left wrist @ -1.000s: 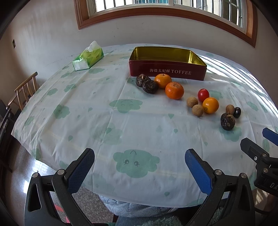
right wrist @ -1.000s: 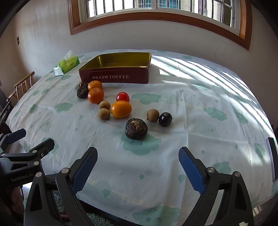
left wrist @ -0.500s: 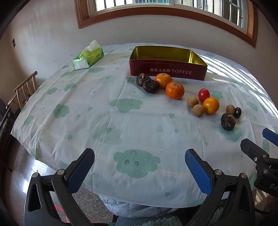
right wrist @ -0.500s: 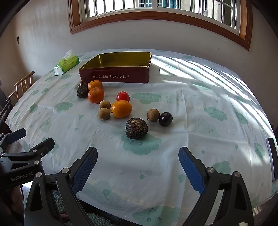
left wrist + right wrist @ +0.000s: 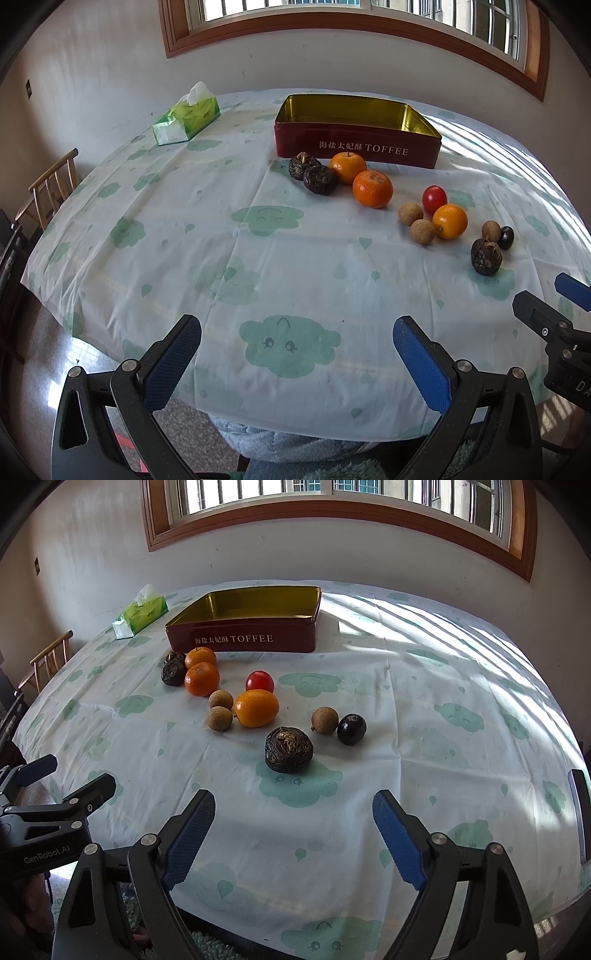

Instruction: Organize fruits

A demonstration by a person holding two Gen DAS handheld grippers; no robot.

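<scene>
A red TOFFEE tin (image 5: pixel 357 147) (image 5: pixel 243 640), open and empty, stands at the back of the table. In front of it lie several fruits: two oranges (image 5: pixel 372 188) (image 5: pixel 201 678), a red tomato (image 5: pixel 259 681), a kumquat (image 5: pixel 256 708), brown longans (image 5: pixel 324 720), a dark plum (image 5: pixel 351 729) and dark wrinkled fruits (image 5: pixel 289 749) (image 5: pixel 319 179). My left gripper (image 5: pixel 297 334) is open and empty above the table's front edge. My right gripper (image 5: pixel 293 812) is open and empty, just short of the nearest wrinkled fruit.
A green tissue pack (image 5: pixel 186 115) lies at the back left. A wooden chair (image 5: pixel 48 184) stands left of the table. A phone (image 5: pixel 580 808) lies at the table's right edge. The tablecloth (image 5: pixel 221 240) has cloud prints.
Both grippers have edged slightly forward toward the table; the fruits sit a touch closer in the right wrist view. Jaws stayed open.
</scene>
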